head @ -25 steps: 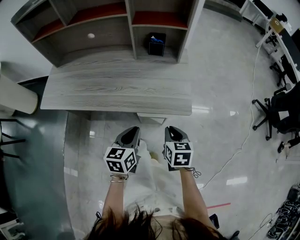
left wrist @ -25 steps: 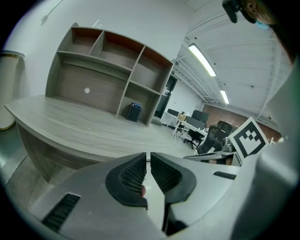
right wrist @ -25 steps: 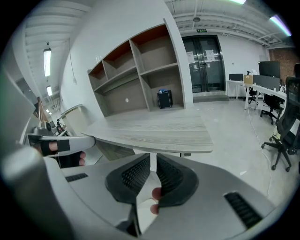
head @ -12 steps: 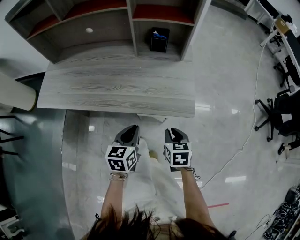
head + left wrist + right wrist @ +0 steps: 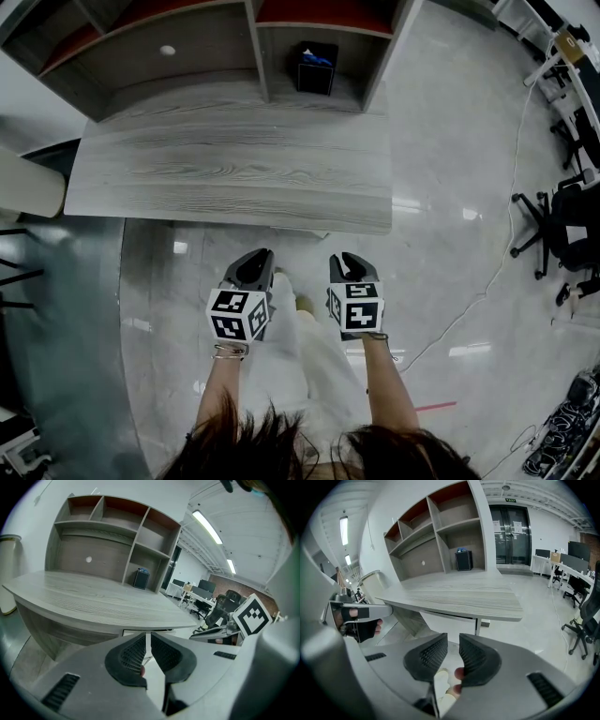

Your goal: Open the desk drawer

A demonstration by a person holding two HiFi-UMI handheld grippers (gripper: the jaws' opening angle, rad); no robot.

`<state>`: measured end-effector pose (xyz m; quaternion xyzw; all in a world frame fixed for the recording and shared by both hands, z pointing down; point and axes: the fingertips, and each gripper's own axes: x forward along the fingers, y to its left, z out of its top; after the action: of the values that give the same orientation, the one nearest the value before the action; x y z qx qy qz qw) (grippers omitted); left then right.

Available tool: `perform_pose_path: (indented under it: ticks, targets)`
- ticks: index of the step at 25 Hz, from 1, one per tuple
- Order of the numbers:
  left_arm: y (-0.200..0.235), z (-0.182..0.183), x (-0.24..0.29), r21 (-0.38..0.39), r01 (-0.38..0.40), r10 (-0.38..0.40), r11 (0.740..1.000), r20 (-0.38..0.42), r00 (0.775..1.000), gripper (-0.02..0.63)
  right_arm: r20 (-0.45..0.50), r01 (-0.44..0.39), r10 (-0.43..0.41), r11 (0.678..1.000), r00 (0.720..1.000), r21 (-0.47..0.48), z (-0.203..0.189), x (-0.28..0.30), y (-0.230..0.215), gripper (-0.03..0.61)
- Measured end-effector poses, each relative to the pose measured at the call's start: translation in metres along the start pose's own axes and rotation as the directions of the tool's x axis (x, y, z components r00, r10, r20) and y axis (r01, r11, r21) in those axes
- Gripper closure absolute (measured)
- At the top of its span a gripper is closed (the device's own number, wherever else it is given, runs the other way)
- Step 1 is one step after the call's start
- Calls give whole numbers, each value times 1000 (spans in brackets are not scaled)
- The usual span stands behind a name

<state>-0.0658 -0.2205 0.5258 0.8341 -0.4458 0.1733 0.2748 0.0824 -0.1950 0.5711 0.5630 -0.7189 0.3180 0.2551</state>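
The drawer sits shut under the front edge of the desk, towards its right end, showing as a pale panel below the wood-grain top; from the head view it is almost hidden beneath the overhang. You have lowered both hands over the last second, and the desk edge has slid further up in the head view, so the drawer face now lies ahead of the tongs rather than below them. I judge this as the approach, with no contact made yet. Your right tongs have just been opening; the jaws now stand a modest gap apart, with nothing between them but floor and your own clothing beyond, and they point at the drawer panel, still well short of it. Your left tongs are all but closed, with only a thin slit between the ribbed pads; they hold nothing and touch nothing. The right looks like the one being readied to take the drawer.
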Motion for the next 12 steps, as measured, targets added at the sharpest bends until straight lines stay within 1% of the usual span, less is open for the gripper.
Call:
perform_pose_path:
  ticks: [7, 12]
  targets:
    - [10, -14, 12, -13, -1, 0, 1000, -27, 1000, 573, -21, 7, -7, 1000, 1000, 3, -8, 15, -7, 508]
    - [18, -29, 18, -20, -7, 6, 1000, -45, 999, 572, -23, 13, -13, 1000, 1000, 10, -11, 23, -11, 500]
